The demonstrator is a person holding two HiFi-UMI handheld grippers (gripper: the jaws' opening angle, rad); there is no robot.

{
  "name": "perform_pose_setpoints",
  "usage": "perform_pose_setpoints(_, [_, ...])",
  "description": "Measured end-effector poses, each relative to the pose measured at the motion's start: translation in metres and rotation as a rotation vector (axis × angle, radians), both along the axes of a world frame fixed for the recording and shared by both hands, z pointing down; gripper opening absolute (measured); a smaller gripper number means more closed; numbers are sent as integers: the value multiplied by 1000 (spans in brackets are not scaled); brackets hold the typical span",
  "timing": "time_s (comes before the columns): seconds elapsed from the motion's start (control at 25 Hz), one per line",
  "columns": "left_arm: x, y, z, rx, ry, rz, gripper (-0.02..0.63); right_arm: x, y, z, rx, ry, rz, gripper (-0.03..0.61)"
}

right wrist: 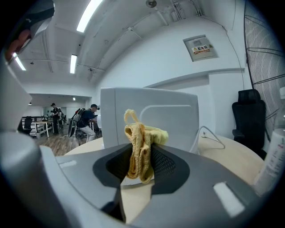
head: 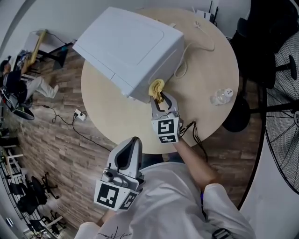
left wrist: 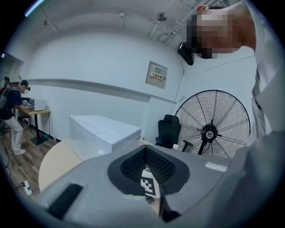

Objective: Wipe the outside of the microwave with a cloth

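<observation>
I see bright, even indoor light from the ceiling strip lights (right wrist: 91, 13). The microwave (head: 128, 46) casts only a soft shadow on the table (head: 107, 116). All views bow strongly at the edges, with dark corners. Both gripper views blur in the near foreground.

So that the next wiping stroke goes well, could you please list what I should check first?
1. Cloth gripped by right tongs: ok, clamped between them.
2. Cloth touching the microwave side: cannot tell, it is close.
3. Left tongs out of the way: ok, shut, empty, held off the table.
4. Bottle clear of the stroke: ok, stands well apart.
5. Cable clear: cannot tell, it loops near that side.
</observation>
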State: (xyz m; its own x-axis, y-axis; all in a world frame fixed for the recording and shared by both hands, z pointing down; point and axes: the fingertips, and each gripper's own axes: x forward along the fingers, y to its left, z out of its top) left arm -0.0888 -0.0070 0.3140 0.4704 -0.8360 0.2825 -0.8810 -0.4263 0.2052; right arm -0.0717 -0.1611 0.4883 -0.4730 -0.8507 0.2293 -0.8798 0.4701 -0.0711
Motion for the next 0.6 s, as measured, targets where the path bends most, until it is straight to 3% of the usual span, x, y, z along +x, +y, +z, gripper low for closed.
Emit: perform_pose_setpoints(0.6, [4,-2,1,-2,3,2,-8,-36,40,-3,-15,-15,-120,127])
